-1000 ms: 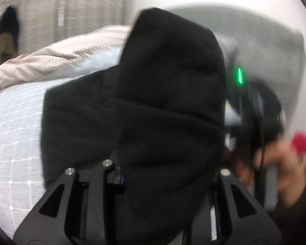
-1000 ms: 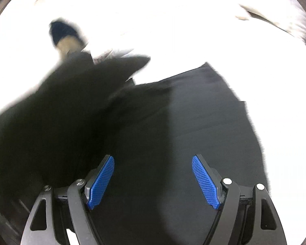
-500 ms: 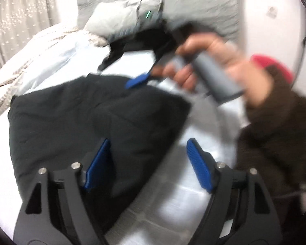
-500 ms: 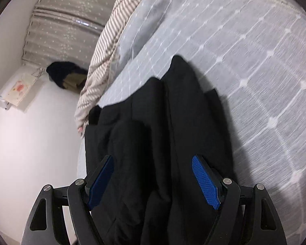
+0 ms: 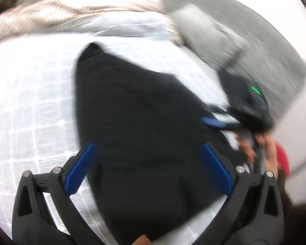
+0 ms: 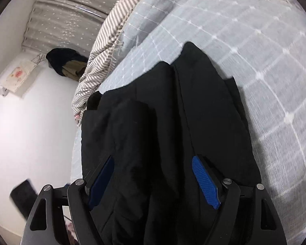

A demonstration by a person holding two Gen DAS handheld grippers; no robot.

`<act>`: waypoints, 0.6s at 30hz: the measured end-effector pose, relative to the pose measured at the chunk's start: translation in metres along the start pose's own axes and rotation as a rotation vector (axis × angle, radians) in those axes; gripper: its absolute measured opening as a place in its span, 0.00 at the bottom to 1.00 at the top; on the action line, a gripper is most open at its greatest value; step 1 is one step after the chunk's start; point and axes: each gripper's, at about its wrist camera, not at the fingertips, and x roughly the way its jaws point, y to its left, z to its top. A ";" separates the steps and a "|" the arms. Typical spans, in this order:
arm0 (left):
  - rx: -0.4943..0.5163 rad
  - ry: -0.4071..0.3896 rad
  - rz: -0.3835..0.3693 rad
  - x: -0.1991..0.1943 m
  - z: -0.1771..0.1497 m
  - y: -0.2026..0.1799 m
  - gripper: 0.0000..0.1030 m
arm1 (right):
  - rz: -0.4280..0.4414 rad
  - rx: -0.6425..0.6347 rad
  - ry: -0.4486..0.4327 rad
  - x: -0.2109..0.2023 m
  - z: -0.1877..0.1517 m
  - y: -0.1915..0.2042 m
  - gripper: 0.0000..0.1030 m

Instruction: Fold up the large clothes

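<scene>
A black garment (image 5: 142,126) lies folded in layers on a pale blue checked bedspread (image 5: 30,106); it also shows in the right wrist view (image 6: 163,122). My left gripper (image 5: 146,167) is open and empty just above the garment's near part. My right gripper (image 6: 153,181) is open and empty over the garment's near end; it also shows in the left wrist view (image 5: 212,121) at the garment's right edge, held by a hand (image 5: 261,149). The left wrist view is blurred by motion.
A striped beige blanket (image 6: 104,51) lies bunched along the bed's far side. A grey pillow (image 5: 206,34) and grey headboard (image 5: 265,45) are at the bed's head. The bedspread (image 6: 265,71) stretches to the right. Dark clothes (image 6: 65,61) hang by the curtain.
My left gripper let go of the black cloth it held up a second ago and now hovers open above the laid-down garment. The right gripper has barely moved in the last half second.
</scene>
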 end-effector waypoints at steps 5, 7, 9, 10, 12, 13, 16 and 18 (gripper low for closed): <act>-0.258 -0.005 -0.062 0.027 -0.020 0.058 0.99 | -0.085 -0.081 0.038 0.024 0.002 0.013 0.78; -0.305 0.036 -0.096 0.038 -0.028 0.067 0.99 | -0.109 -0.111 0.042 0.034 0.001 0.019 0.79; -0.318 0.076 -0.087 0.053 -0.032 0.072 0.99 | -0.115 -0.160 0.044 0.041 -0.002 0.030 0.76; -0.343 0.087 -0.111 0.059 -0.033 0.076 0.99 | -0.103 -0.178 0.049 0.044 -0.004 0.034 0.73; -0.413 0.101 -0.171 0.067 -0.036 0.083 0.99 | -0.099 -0.220 0.053 0.050 -0.006 0.044 0.37; -0.441 0.104 -0.190 0.068 -0.036 0.086 0.99 | -0.108 -0.247 0.038 0.050 -0.006 0.049 0.31; -0.442 0.083 -0.184 0.065 -0.035 0.082 0.99 | -0.141 -0.301 -0.043 0.034 0.001 0.067 0.16; -0.426 0.059 -0.177 0.059 -0.035 0.076 0.99 | -0.136 -0.348 -0.099 0.018 0.009 0.078 0.15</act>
